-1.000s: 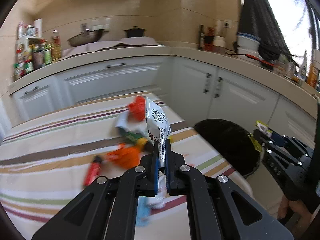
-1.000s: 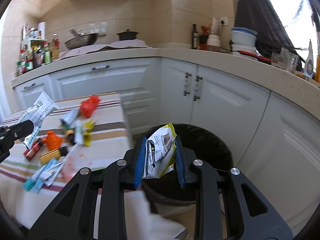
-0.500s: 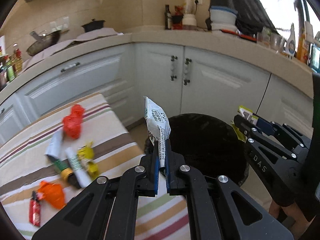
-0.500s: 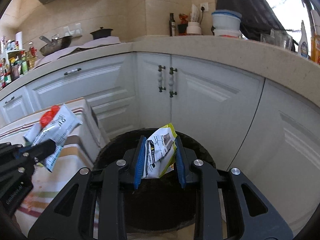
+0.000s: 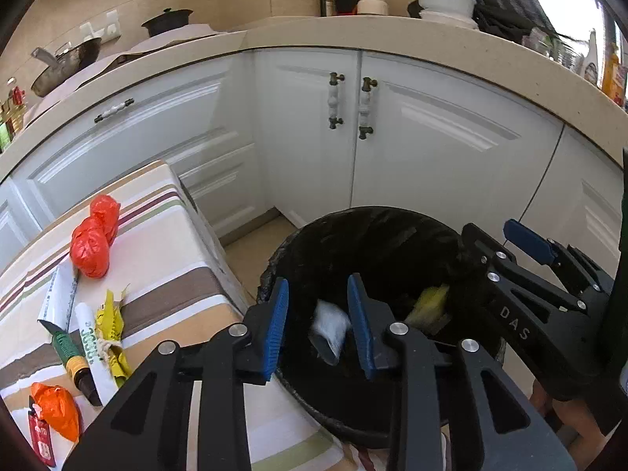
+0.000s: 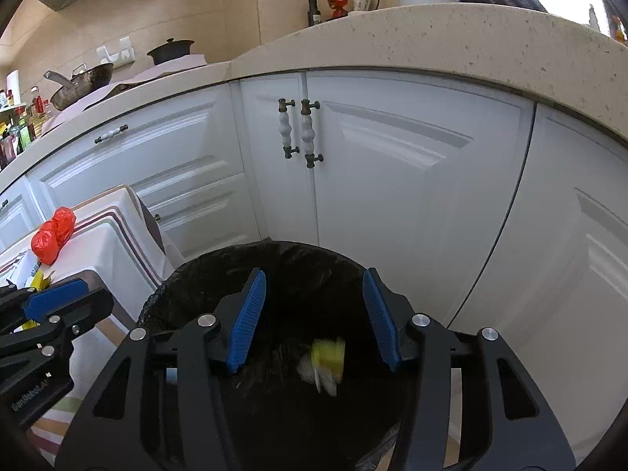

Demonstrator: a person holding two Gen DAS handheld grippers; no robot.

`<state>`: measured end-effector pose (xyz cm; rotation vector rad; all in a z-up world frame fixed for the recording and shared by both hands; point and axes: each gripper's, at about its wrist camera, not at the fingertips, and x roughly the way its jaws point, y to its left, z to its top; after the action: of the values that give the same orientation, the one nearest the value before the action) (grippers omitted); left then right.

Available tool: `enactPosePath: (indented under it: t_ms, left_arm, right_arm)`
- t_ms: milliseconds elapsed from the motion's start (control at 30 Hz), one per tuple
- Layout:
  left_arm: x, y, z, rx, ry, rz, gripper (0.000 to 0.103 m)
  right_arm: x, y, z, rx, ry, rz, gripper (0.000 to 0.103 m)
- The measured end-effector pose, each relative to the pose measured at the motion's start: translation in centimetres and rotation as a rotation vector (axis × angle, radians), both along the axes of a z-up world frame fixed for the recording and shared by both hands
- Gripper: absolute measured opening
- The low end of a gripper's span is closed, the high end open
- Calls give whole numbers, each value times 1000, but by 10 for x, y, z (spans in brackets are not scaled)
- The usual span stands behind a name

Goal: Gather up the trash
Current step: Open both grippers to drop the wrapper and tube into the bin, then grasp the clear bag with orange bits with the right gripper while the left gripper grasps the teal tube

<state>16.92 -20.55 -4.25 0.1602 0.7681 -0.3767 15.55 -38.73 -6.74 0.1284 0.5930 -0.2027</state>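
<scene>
Both jaws have just been opening, empty: the left gripper [image 5: 318,322] is dropping a white wrapper [image 5: 329,327], the right gripper [image 6: 314,314] (marked "DAS") a yellow packet [image 6: 327,357], into the black bin [image 6: 188,278].

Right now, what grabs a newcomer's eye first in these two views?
Two wrappers caught mid-fall into the black-lined trash bin: a white wrapper between the open jaws of the left hand-held gripper, a yellow wrapper below the open right hand-held gripper. Next, the red bag among litter on the striped tablecloth, left of the bin.
</scene>
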Motion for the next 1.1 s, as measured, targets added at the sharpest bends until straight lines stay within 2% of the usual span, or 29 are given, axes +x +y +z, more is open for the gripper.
enactPosePath:
  t_ms: [67, 233, 567, 833, 1100]
  left_arm:
    - [-1, 3, 4, -1, -8, 8, 33]
    - [-15, 21, 17, -16, -38, 31, 42]
    - [-60, 106, 41, -15, -91, 175, 45]
    - [-93, 178, 40, 1, -103, 325, 48]
    - [-116, 239, 27, 23, -97, 455, 48]
  right_arm:
    - [-3, 2, 3, -2, -2, 1, 50]
    - [-16, 13, 15, 0, -16, 13, 50]
    - [-62, 78, 34, -3, -42, 116, 51]
    - [-87, 134, 35, -10, -32, 210, 51]
    - [-99, 188, 28, -7, -4, 313, 51]
